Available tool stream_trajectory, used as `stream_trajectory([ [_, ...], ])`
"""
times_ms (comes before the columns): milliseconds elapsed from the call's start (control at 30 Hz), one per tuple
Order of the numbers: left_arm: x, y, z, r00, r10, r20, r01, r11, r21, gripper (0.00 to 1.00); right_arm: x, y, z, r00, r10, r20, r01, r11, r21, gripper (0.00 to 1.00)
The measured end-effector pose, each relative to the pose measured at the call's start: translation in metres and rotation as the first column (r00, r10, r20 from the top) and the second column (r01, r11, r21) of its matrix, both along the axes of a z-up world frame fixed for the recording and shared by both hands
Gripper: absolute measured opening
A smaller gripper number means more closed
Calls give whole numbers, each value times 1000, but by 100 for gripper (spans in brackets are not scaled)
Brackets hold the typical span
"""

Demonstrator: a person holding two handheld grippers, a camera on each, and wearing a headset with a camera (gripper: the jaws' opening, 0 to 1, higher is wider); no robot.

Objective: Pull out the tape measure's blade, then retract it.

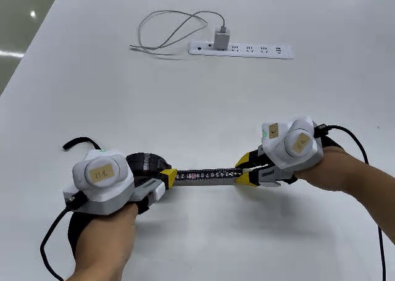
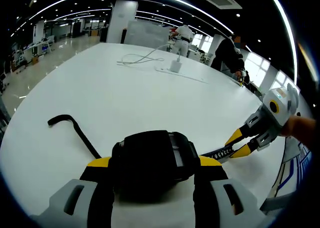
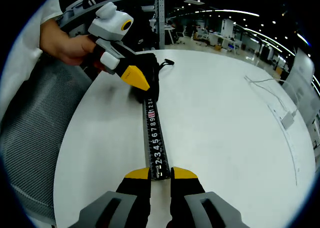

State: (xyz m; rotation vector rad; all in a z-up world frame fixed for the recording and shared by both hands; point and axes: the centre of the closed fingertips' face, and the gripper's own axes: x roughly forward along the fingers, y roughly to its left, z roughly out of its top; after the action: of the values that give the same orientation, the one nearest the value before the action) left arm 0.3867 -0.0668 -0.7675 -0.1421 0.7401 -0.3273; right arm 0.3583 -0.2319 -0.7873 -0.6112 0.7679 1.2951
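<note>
tape measure (image 2: 152, 160) in left gripper (image 1: 165, 178), blade tip (image 3: 158, 169) in right gripper (image 3: 161, 174)

1. The head view looks forward and down from above the tabletop (image 1: 185, 108), with the left claw (image 1: 162, 183) and right claw (image 1: 244, 170) near its lower edge;
2. The left gripper view sits just behind the tape measure (image 2: 152, 163), facing along the blade (image 2: 220, 153) toward the right claw;
3. The right gripper view faces back along that blade toward the left claw; all three views share the blade and the power strip (image 1: 241, 49).
</note>
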Motion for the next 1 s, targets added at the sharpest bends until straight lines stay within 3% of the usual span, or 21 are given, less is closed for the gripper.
stream_trajectory([
  [1000,0,0,0,1000,1,-6,-1,1000,-12,60,-2,49,-2,999,18,-33,-15,997,76,11],
])
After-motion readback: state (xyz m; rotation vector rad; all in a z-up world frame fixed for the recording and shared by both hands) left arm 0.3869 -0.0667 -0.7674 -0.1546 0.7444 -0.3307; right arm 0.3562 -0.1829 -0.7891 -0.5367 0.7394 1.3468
